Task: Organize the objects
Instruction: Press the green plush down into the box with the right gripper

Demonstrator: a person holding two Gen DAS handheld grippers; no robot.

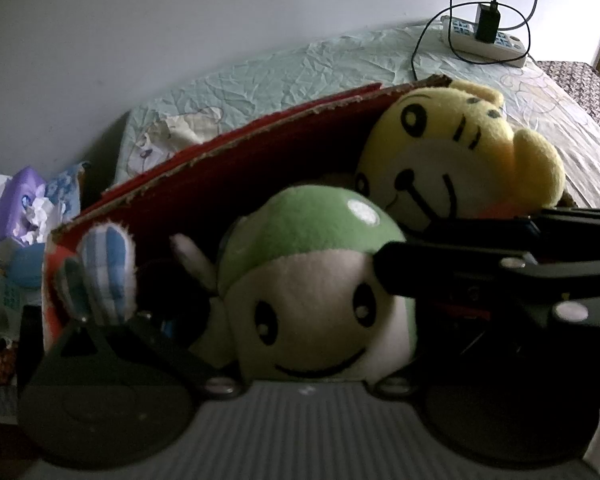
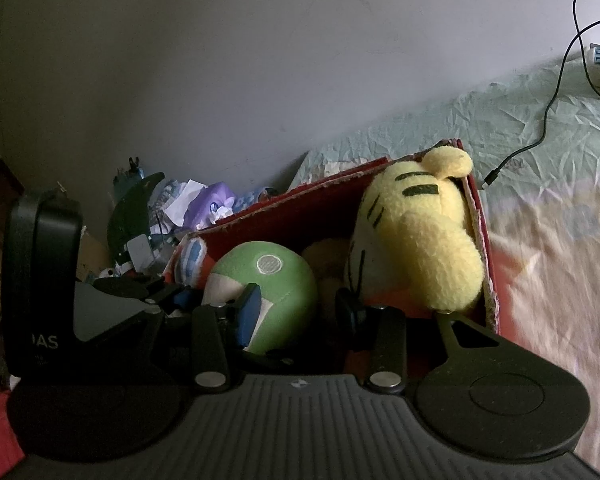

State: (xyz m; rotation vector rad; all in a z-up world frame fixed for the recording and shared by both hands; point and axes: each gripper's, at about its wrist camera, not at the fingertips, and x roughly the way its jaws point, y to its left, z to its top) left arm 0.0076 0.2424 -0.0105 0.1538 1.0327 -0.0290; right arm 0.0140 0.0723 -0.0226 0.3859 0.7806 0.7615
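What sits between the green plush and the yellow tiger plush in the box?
A brownish plush, mostly hidden, fills the gap between green plush and yellow tiger plush; right wrist view.

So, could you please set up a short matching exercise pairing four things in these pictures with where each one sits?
Things:
1. green plush
2. yellow plush
3. power strip
4. purple tissue pack

Places:
A. on the bed sheet, far from the box
B. in the clutter beyond the box's left end
C. at the box's right end
D. in the box's middle, between the right gripper's fingers

Pairs: 1-D, 2-C, 3-A, 4-B
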